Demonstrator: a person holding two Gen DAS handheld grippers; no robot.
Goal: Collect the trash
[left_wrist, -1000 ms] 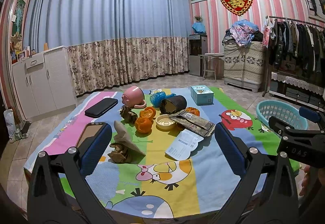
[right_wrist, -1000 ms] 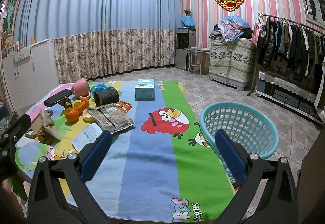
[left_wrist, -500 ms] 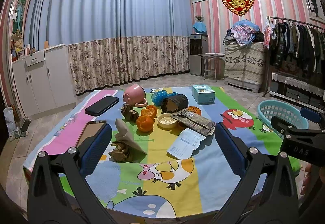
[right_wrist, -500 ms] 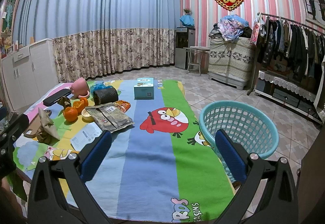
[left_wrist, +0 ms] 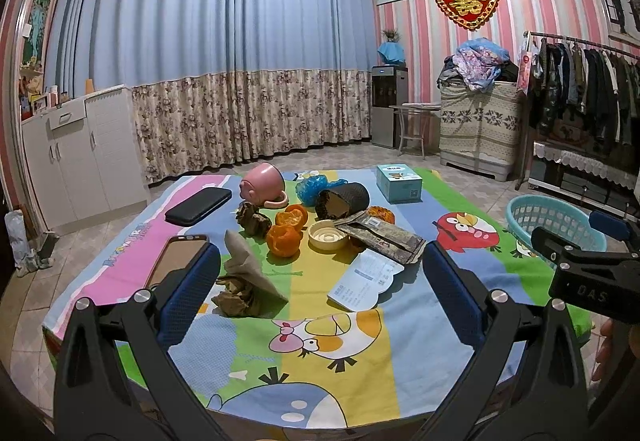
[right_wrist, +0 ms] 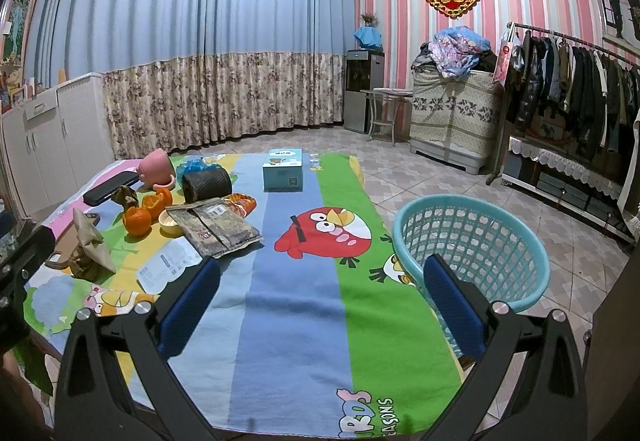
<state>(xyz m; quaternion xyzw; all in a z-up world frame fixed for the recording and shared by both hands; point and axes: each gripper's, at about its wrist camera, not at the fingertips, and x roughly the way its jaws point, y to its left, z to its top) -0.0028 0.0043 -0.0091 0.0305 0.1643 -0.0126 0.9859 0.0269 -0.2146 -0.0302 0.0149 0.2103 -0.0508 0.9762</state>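
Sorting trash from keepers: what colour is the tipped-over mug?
Pink; the mug shows best in the left wrist view.

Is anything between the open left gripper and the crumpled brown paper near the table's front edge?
Nothing visible: the left gripper faces the crumpled brown paper across bare cartoon-print tablecloth; the phone lies beside it.
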